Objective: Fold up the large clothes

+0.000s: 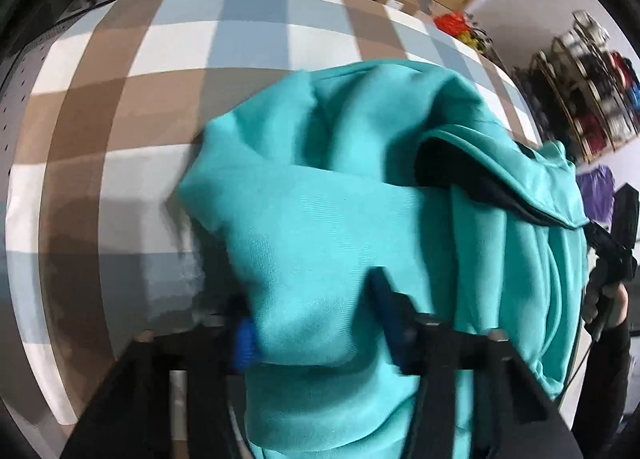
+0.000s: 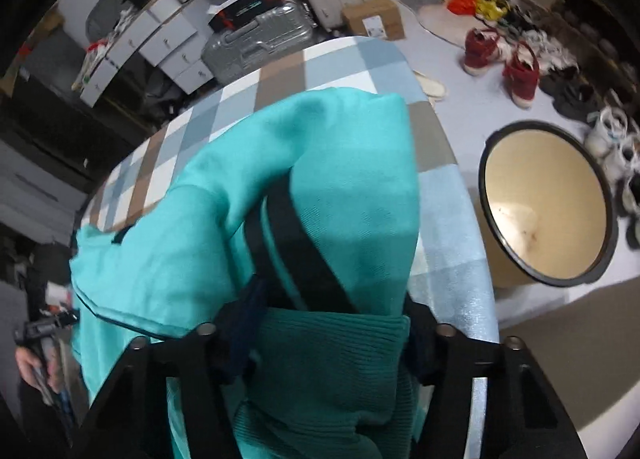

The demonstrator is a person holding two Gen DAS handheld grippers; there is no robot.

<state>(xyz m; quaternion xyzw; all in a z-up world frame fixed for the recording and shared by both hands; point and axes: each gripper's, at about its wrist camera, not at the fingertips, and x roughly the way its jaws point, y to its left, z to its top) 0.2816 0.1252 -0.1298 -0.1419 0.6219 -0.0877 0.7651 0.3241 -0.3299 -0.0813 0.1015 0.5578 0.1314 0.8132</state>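
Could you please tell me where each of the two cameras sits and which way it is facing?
Left wrist: on the left gripper, looking steeply down its fingers at the teal garment on the checked tablecloth; the right gripper shows at the edge.
Right wrist: on the right gripper, looking down at the garment's ribbed hem; a hand shows.
Shared: garment, tablecloth, silver suitcase.

Checked counter cloth (image 1: 248,39) in blue, white and brown squares — a bunched turquoise garment (image 1: 340,187) lies on it, near its edge.
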